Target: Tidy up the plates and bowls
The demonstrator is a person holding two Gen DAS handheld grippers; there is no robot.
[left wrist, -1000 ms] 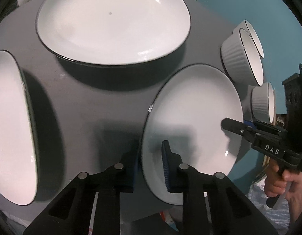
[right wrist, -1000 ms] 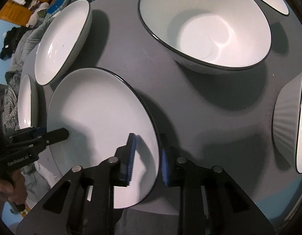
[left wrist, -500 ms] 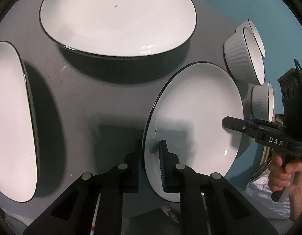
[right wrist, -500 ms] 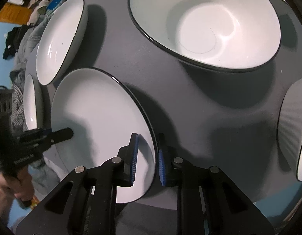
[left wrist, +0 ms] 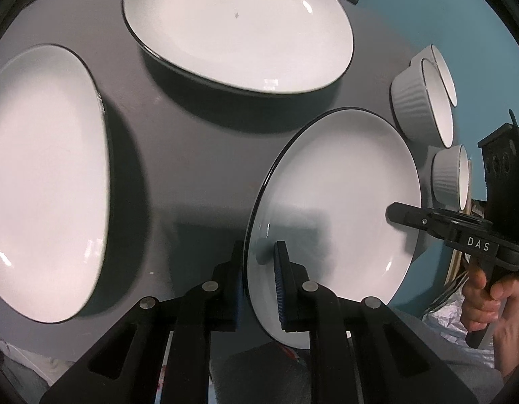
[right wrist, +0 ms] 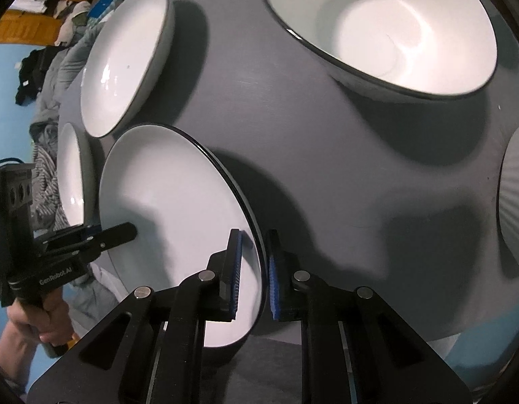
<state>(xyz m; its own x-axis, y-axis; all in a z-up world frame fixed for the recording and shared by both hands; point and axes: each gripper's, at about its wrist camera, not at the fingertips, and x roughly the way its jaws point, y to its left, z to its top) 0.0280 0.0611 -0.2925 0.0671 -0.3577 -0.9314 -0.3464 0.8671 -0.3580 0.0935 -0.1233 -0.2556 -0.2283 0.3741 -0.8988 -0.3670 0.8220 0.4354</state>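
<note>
A: Since a second ago both sets of jaws have been narrowing onto the small plate point(left wrist: 337, 202), and the large plates around it are sitting differently in the left wrist view.

B: The left gripper point(left wrist: 259, 279) is pinching the plate's rim at about 7 o'clock, one pad above the rim, one beneath it.

A: And the right gripper point(right wrist: 251, 272) is closing on the opposite edge, the rim lying between its blue pads; in the left view it is reaching in at 3 o'clock.

B: The plate is sitting near the front edge of the grey table point(left wrist: 192, 155), with a large plate point(left wrist: 239, 23) at 12 o'clock, a second large plate point(left wrist: 44, 181) at 9 o'clock, and ribbed bowls point(left wrist: 417, 101) at 2 o'clock.

A: A hand point(left wrist: 485, 289) is gripping the right handle.
</note>
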